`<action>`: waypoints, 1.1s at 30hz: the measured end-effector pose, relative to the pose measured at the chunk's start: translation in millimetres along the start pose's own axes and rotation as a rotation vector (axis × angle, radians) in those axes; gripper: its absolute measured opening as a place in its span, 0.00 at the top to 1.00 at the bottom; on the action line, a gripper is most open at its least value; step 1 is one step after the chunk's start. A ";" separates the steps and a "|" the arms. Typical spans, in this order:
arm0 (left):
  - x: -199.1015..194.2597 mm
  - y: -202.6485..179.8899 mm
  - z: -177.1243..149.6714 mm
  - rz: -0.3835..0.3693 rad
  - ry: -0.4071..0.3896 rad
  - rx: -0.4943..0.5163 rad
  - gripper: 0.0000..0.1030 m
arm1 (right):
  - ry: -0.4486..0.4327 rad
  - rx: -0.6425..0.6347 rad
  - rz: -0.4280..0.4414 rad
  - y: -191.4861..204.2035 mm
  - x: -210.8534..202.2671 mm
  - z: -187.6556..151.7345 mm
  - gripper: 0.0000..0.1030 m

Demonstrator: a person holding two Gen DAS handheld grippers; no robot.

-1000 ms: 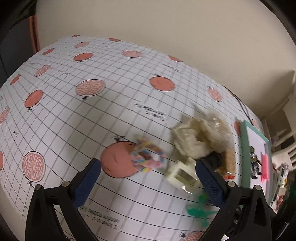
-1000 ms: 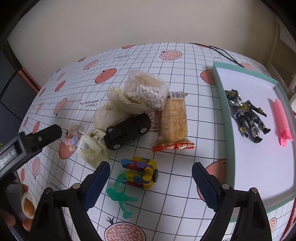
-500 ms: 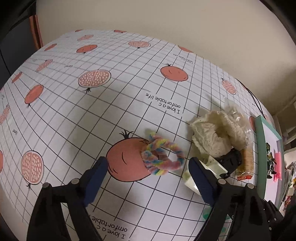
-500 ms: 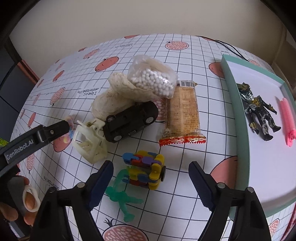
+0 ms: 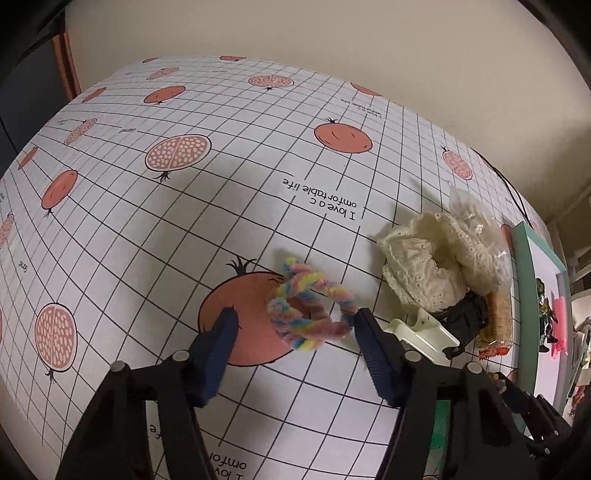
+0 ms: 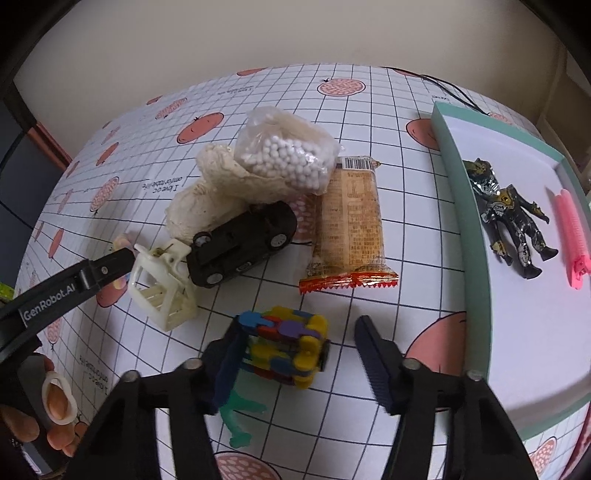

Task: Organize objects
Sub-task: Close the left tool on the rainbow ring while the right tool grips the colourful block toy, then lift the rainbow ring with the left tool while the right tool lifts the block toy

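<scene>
Left hand-held gripper [image 5: 291,323] was seen spread wide, nothing held, its jaws flanking a pastel chenille ring [image 5: 310,304] lying flat on the worktop [image 5: 184,221], just beside a cream clip [image 5: 419,334]. Ring was judged light, soft and springy; best pinched across one fuzzy strand. Right hand-held gripper [image 6: 295,341] was likewise open and empty, around a block toy [image 6: 286,347].

Under your tools: gridded tablecloth [image 5: 221,229] printed with pomegranates; beige wall [image 6: 258,33] behind; black cable [image 6: 454,88] at far edge.
</scene>
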State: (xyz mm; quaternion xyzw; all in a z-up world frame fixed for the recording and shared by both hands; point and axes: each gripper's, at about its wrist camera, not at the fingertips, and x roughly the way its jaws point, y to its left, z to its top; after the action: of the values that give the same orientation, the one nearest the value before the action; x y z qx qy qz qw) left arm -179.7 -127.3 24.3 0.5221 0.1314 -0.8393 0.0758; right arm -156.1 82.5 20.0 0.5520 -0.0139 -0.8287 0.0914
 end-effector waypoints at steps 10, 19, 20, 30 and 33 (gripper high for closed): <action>4.4 0.2 -1.4 -0.009 0.025 0.008 0.60 | 0.001 -0.011 -0.002 -2.4 -0.6 -1.1 0.56; 6.3 1.9 -1.4 -0.008 0.034 0.012 0.63 | 0.004 -0.011 0.016 -6.4 -2.3 -1.4 0.56; 6.5 1.5 -1.7 -0.005 0.035 0.014 0.63 | 0.005 -0.009 0.019 -7.1 -2.4 -1.2 0.56; 1.5 1.0 -2.0 -0.006 0.025 0.011 0.71 | 0.002 0.007 0.046 -14.3 -6.5 -0.1 0.58; -2.2 -1.8 -2.0 -0.005 0.015 0.022 0.74 | 0.000 0.008 0.052 -16.2 -9.2 -0.1 0.58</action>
State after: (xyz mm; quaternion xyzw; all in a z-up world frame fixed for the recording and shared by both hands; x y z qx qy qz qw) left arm -177.5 -125.0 25.7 0.5290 0.1237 -0.8369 0.0669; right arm -154.8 99.9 26.4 0.5518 -0.0315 -0.8260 0.1105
